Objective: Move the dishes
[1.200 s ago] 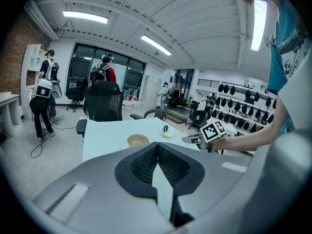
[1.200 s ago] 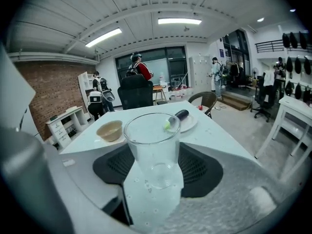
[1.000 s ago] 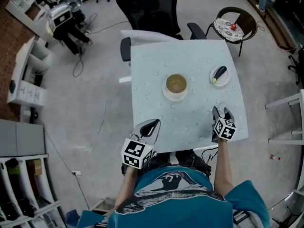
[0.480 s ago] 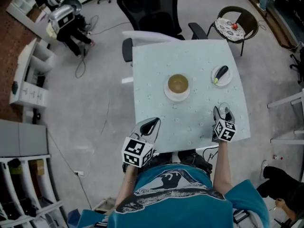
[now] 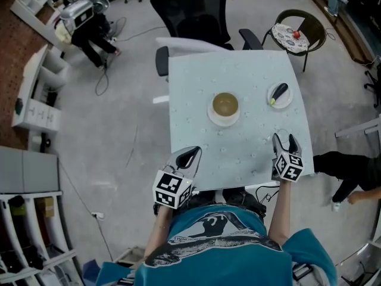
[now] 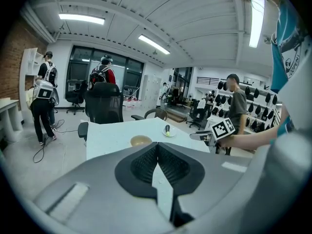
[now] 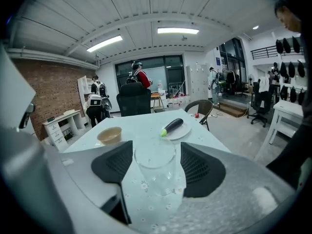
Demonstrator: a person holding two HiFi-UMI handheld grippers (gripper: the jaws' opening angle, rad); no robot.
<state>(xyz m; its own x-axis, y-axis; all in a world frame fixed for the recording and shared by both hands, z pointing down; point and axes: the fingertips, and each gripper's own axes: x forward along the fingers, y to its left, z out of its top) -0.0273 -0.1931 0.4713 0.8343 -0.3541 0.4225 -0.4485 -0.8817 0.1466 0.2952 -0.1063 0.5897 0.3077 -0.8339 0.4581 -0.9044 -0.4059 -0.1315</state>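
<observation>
Glass tumbler (image 7: 155,173) stands untouched between our right gripper's (image 7: 157,156) jaws, which have just been opening; our left gripper's (image 6: 157,147) jaws meet, empty.

The glass (image 7: 155,174) is looking clear, smooth and glossy. The counter (image 5: 238,70) is wearing a pale, matt covering with a fine speckled print. The left tongs (image 6: 157,147) are showing black, ribbed, matt pads (image 6: 141,165) in smooth grey plastic. The eggplant (image 7: 173,126) is gleaming dark on a glossy white plate (image 7: 187,131). The bowl (image 7: 109,135) is looking tan and dull.
</observation>
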